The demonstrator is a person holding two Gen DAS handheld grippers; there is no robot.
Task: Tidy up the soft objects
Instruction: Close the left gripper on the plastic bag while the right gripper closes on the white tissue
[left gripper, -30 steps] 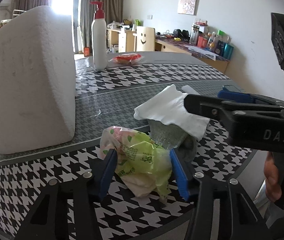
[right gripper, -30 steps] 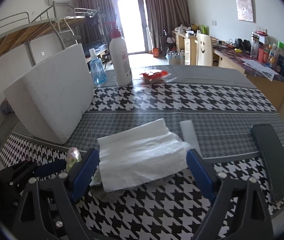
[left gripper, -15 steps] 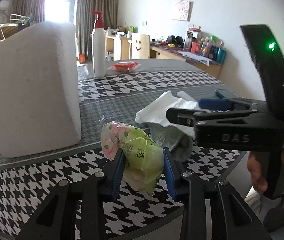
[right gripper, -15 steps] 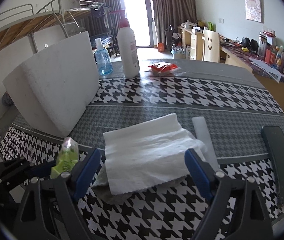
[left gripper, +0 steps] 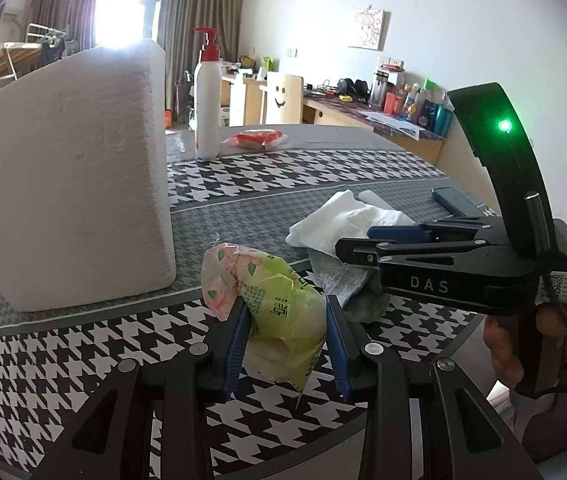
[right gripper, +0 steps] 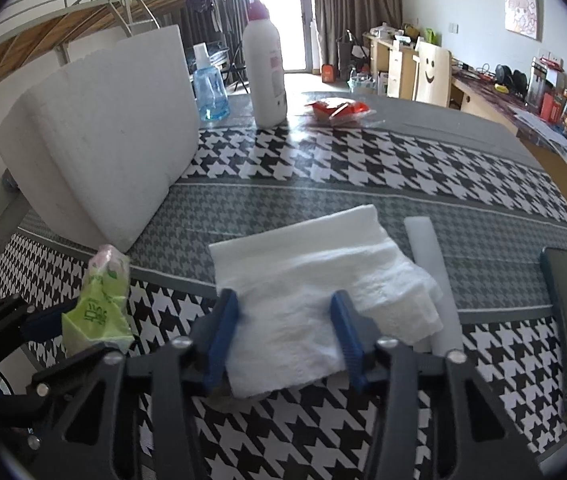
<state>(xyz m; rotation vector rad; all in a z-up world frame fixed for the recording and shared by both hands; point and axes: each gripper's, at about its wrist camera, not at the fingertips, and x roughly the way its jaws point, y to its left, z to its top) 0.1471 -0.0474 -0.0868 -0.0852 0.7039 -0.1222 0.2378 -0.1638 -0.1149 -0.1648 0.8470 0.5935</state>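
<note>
Both sets of jaws had just been closing: the left gripper (left gripper: 287, 342) had drawn in onto the green tissue pack (left gripper: 279, 308), and the right gripper (right gripper: 285, 338) had narrowed from wide apart around the white paper towel (right gripper: 315, 288). Nearest the left camera, the blue pads dented the pack's plastic wrap from both sides; it looked light, crinkly and squashy, best held across its middle. Just beyond, the right jaws stood half-closed, their pads pressing into the towel's near edge and bunching it. That towel, thin and limp, lay over a grey cloth (left gripper: 341, 280) near the table (right gripper: 363, 152) edge. Farther back stood a white foam block (left gripper: 67, 176).
</note>
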